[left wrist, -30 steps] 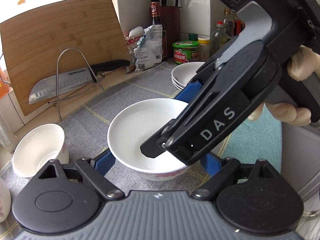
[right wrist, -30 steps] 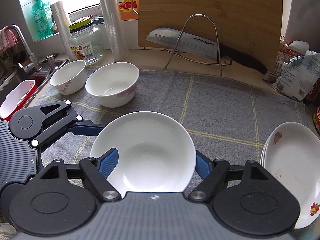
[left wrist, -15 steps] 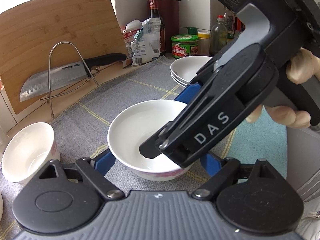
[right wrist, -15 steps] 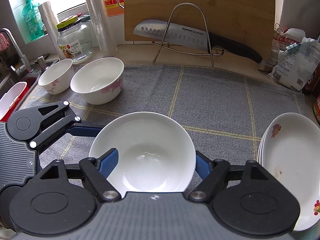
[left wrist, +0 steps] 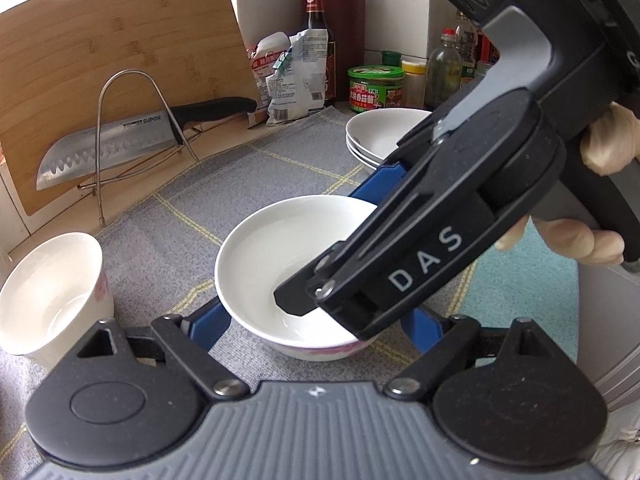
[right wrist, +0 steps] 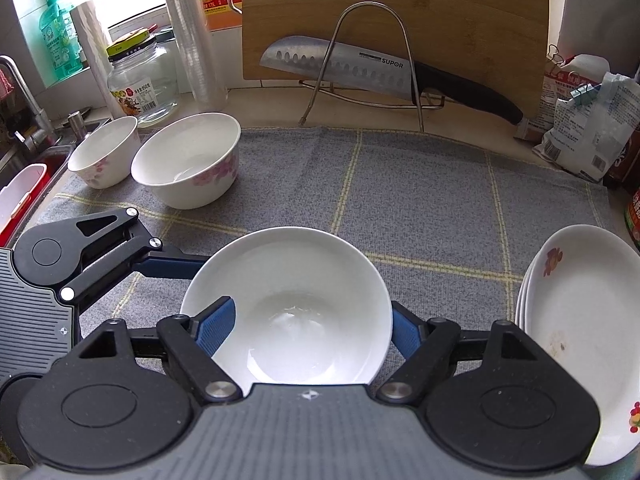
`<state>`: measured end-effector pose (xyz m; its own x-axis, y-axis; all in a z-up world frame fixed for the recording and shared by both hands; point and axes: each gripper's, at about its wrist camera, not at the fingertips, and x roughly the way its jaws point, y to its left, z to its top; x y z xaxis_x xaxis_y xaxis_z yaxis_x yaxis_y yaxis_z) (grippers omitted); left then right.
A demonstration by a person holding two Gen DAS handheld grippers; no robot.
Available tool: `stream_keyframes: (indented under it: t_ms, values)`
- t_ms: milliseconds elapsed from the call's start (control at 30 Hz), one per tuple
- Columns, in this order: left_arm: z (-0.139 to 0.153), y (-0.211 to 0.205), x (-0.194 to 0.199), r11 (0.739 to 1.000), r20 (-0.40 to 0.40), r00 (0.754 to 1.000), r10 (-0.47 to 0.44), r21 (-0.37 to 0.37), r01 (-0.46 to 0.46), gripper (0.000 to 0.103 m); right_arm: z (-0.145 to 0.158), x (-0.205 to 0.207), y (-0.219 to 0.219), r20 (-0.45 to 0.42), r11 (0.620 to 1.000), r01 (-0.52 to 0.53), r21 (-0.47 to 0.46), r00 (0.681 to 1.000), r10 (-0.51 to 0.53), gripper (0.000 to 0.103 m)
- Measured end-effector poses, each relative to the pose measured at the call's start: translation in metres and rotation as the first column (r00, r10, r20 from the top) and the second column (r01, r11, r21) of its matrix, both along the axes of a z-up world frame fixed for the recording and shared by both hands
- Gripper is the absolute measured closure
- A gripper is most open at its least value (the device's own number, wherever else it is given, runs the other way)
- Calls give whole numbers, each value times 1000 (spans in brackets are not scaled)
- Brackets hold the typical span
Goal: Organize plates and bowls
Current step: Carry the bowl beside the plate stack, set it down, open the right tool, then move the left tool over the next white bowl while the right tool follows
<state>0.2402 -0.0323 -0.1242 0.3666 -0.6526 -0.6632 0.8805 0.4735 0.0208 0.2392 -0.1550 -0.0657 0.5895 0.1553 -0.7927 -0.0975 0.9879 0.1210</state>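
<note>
I hold the shallow white bowl [right wrist: 292, 312] between both tongs, near the front of the grey checked mat [right wrist: 420, 200] on the counter. The right tongs [right wrist: 304, 330] straddle the bowl: one blue pad lies inside the rim on the left, the other outside the wall on the right. They look spread rather than clenched, though the bowl hides the contact, so I cannot tell whether they grip. The left tongs [left wrist: 316, 322] are released, fingers set wide on either side of the bowl, apparently to steady it from the opposite side.

Whether the bowl rests on the mat or is just lifted I cannot tell.

The two deeper bowls [right wrist: 188, 160] stand together at the far left of the mat; the plates [right wrist: 580, 320] are stacked at the right edge. This grouping suggests like goes with like. I judge the held bowl belongs with one of those groups, probably the stack.
</note>
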Motion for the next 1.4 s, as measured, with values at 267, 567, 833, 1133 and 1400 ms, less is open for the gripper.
stream_keyframes:
  t_ms: [267, 567, 833, 1133, 1400]
  values:
    - [5, 8, 0, 1000, -28, 999, 26, -15, -26, 4, 10, -6, 3, 50, 1000, 3, -22, 999, -2, 0]
    - [24, 43, -10, 990, -33, 989, 142, 4, -142, 3, 21, -17, 2, 95, 999, 22, -45, 995, -18, 0]
    - [35, 83, -6, 960, -49, 959, 279, 24, -278, 3, 30, -18, 17, 131, 996, 12, -89, 991, 0, 0]
    - [48, 110, 7, 917, -44, 917, 396, 54, -394, 3, 36, -10, 38, 147, 987, -95, -128, 983, 113, 0]
    - [61, 116, 17, 813, -59, 812, 581, 79, -577, 3, 39, 8, 45, 179, 953, -264, -151, 940, 289, 0]
